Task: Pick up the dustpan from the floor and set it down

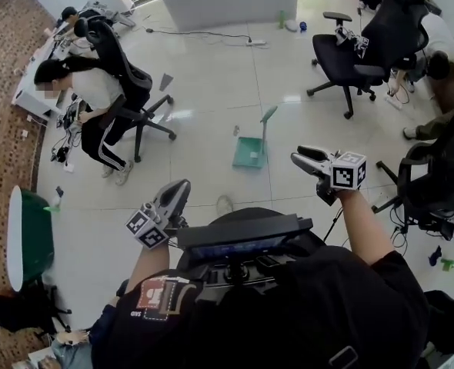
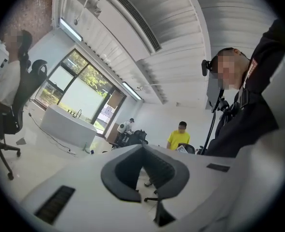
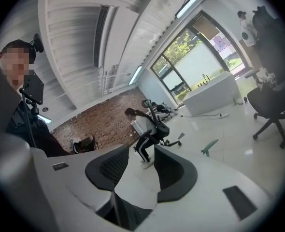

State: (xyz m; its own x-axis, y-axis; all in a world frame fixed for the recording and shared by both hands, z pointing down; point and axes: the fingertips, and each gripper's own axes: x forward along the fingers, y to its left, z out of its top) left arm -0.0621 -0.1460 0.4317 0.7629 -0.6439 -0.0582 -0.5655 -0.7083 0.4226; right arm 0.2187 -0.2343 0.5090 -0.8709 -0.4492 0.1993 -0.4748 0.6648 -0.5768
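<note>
Glossy pale tiled floor [image 1: 211,91] mirroring the lights, smooth green plastic dustpan [image 1: 250,151] mid-frame, rough-looking speckled brown flooring [image 1: 4,91] along the left edge, black fabric office chair [image 1: 385,29] upper right, matt brick wall [image 3: 99,122].

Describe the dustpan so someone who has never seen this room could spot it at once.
Find the pale tiled floor in the room's open middle, between two black chairs. The dustpan sits there. It is teal, a flat square pan with a handle standing up from one edge, much bigger than the small scrap beside it.
</note>
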